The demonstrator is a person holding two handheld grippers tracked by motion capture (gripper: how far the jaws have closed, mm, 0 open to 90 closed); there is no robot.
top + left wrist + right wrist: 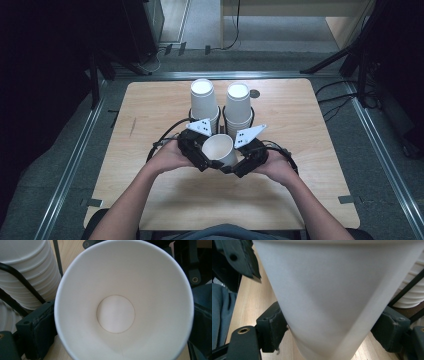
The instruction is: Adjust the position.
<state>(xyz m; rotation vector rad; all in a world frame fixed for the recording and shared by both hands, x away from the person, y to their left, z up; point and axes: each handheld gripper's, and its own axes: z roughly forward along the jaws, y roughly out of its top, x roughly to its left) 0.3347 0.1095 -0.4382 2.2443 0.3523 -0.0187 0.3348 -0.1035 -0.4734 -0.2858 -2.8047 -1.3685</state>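
Nearest you, your 2 hands meet over the middle of the table [150, 200], with a single white paper cup [220, 149] between the 2 grippers, mouth tilted up toward you.

Your right gripper [239, 165] has its jaws closed partway on the cup's lower wall. The right gripper view shows both pads pressed against the tapering side [332, 302], 1 at each flank, which the high view hides under your hands.

Your left gripper [205, 161] stands with its jaws spread as wide as they go. The left gripper view looks straight down into the cup [116, 315], to the round bottom, with 1 dark pad beside the rim at the lower left. I cannot tell from it whether the pads touch the cup wall.

Just beyond the cup, 2 stacks of upturned white cups stand side by side in black wire holders: the left stack [204, 100] and the right stack [238, 102], close behind the grippers. A small dark disc [255, 93] lies on the table beside the right stack.

No writing or brand can be read on any cup.
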